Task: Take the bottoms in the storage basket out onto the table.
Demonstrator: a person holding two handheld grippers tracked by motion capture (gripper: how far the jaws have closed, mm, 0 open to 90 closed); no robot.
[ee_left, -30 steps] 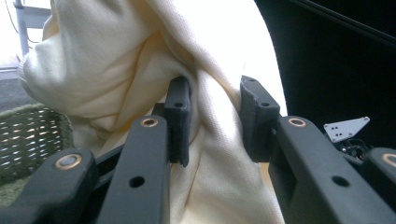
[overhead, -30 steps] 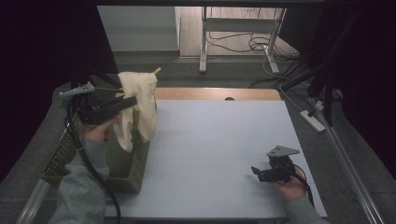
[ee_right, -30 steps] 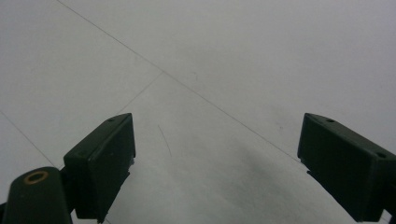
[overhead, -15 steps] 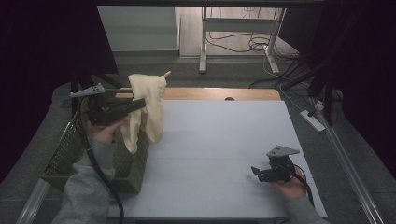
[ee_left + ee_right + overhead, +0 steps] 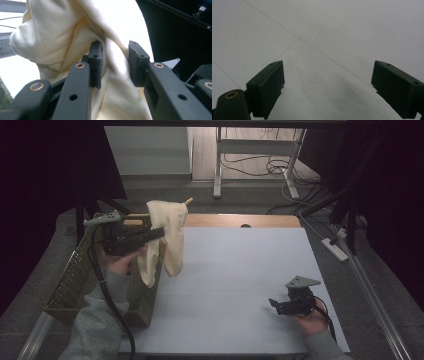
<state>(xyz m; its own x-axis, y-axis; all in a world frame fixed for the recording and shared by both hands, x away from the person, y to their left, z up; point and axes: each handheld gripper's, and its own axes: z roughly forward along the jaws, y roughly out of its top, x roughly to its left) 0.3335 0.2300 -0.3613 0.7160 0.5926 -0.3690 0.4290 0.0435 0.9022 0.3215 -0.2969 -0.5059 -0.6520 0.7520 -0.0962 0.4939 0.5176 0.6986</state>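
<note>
Rightward from the basket (image 5: 80, 285), left hand-held gripper (image 5: 159, 234) carries cloth (image 5: 170, 237).

A woven olive basket (image 5: 75, 280) sits below the left gripper (image 5: 162, 234), at the table's left edge. The pale table top (image 5: 240, 270) spreads between it and the right gripper (image 5: 274, 306). Beyond both run a wooden strip (image 5: 260, 220), a metal desk frame (image 5: 217, 165) and floor cables (image 5: 270, 167). A power strip (image 5: 336, 249) lies beyond the right gripper.
</note>
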